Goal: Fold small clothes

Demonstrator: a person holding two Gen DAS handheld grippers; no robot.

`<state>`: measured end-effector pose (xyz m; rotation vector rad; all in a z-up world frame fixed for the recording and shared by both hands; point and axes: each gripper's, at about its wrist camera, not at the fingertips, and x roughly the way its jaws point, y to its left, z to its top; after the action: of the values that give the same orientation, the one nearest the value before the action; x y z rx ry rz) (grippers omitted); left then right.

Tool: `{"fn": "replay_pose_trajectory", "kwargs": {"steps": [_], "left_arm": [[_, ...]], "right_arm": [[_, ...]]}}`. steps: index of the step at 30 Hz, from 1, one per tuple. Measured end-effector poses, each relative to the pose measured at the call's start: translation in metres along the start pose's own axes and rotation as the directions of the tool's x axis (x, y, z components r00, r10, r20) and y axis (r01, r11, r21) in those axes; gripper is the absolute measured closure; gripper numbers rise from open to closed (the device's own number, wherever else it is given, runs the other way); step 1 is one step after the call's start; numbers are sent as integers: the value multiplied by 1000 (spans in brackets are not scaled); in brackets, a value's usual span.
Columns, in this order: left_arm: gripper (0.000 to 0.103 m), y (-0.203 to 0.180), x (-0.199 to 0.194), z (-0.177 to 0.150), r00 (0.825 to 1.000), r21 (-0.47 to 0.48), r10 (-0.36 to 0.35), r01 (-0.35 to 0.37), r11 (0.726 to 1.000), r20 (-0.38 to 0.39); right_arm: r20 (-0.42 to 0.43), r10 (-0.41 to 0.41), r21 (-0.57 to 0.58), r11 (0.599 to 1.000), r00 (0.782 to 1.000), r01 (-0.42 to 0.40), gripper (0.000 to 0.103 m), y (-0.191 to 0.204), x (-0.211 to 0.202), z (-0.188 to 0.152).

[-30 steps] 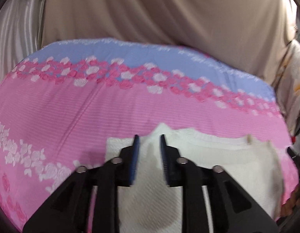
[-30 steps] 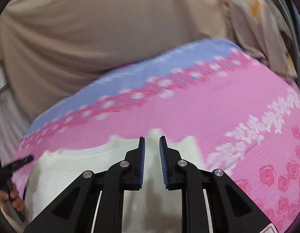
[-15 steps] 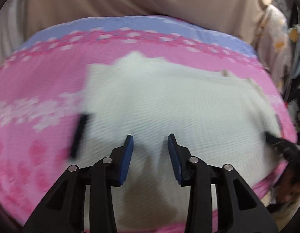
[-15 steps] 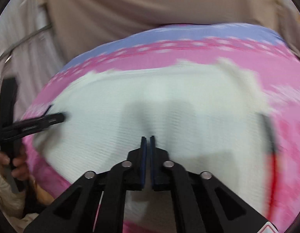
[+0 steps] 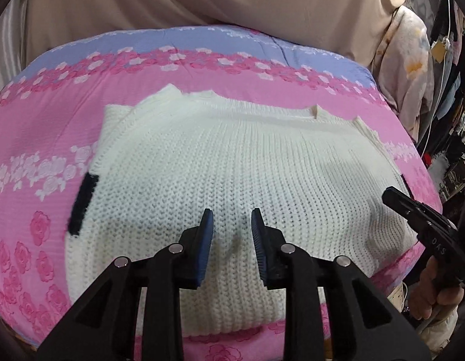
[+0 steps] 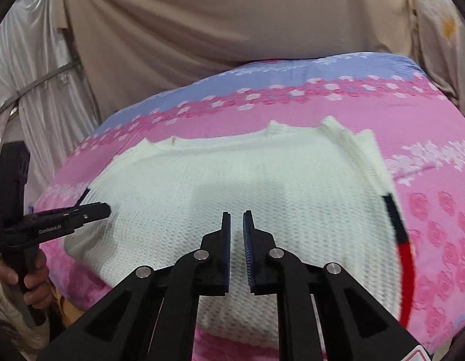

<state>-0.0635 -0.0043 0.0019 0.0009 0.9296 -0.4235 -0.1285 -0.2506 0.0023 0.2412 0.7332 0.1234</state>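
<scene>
A cream knitted sweater (image 5: 232, 162) lies folded flat on a pink and blue flowered bed cover (image 5: 46, 138). It also shows in the right wrist view (image 6: 232, 180). A black band (image 5: 83, 203) marks its left edge; a black and red band (image 6: 399, 240) marks its right edge. My left gripper (image 5: 232, 213) is open and empty, above the sweater's near part. My right gripper (image 6: 237, 215) hovers over the near middle, jaws a narrow gap apart, holding nothing. Each gripper shows from the side in the other view: right (image 5: 418, 213), left (image 6: 67, 215).
A beige curtain (image 5: 202, 0) hangs behind the bed. Flowered fabric (image 5: 406, 48) and hanging clothes (image 5: 451, 90) stand at the right. White drapery (image 6: 37, 90) is at the left. The bed's near edge lies just below the sweater.
Both grippers pulled back from the sweater's far edge toward its near side. The left gripper opened wider. The right gripper closed, then parted slightly. The sweater now lies flat.
</scene>
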Motion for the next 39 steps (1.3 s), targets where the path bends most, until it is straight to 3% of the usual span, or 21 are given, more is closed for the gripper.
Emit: {"fn": "replay_pose_trajectory", "kwargs": {"steps": [1,2,4,5,7,8,9,11,13,15,17,21,22,23,25,26,29,30,33,36,39], "left_arm": [[78,6,8,-3,1000,-15,20,-21,1000,-21],[75,14,11,-6,999,-35,19,-20,999,-29],[76,36,5,-12,1000,-90,9,-11,996,-26],[77,48,-2,-14,999,-111,49,-51,993,-21],[78,70,-15,-18,995,-144,102,-102,984,-9],[78,79,-20,-17,996,-168,84,-83,982,-4],[78,85,-23,-15,998,-191,64,-63,980,-6],[76,86,-28,-2,998,-210,63,-57,976,24],[58,76,-28,17,993,-176,85,-69,982,82],[31,68,-23,39,985,-154,104,-83,985,134],[25,67,-9,63,981,-152,119,-95,984,154],[25,85,39,94,996,-220,66,-50,974,64],[26,90,51,98,998,-242,50,-39,969,41],[39,95,59,100,998,-265,56,-47,963,28],[78,93,59,102,996,-241,85,-73,968,39],[97,92,57,104,997,-229,67,-56,972,41],[98,90,49,108,993,-204,84,-66,977,85],[98,88,53,109,990,-188,117,-99,977,84],[98,98,80,106,991,-197,136,-131,972,16],[98,99,79,106,989,-198,147,-138,971,34],[96,95,70,105,986,-192,159,-148,970,41]], "right_arm": [[-21,-17,9,1000,1000,17,93,-4,7,-2],[-36,-45,35,998,998,46,103,-16,8,-8],[-25,-56,109,992,998,58,103,-48,-3,-16],[-23,-111,158,981,994,113,103,-70,-13,-19],[-18,-124,223,967,992,125,103,-99,-33,-25],[-13,-101,255,962,995,100,103,-109,-41,-24],[-12,-170,251,953,985,168,103,-109,-48,-21],[34,-237,201,953,971,226,86,-100,-55,-4],[91,-193,209,963,977,171,81,-97,-53,19],[127,-146,208,971,981,117,71,-95,-38,46],[127,-159,194,972,979,133,49,-93,-14,68],[16,-160,201,968,987,153,45,-105,42,90],[-24,-170,206,963,985,171,45,-108,55,91],[-65,-170,209,961,983,180,57,-110,68,91],[-67,-148,201,967,987,158,94,-106,72,91],[-2,-137,197,971,991,134,94,-103,61,93],[138,-163,197,971,977,135,95,-100,28,99],[136,-181,212,966,974,150,95,-106,29,99],[-71,-206,285,933,976,218,96,-141,75,84],[-41,-220,266,938,975,223,96,-134,62,89],[30,-252,268,934,967,235,88,-116,38,87]]}}
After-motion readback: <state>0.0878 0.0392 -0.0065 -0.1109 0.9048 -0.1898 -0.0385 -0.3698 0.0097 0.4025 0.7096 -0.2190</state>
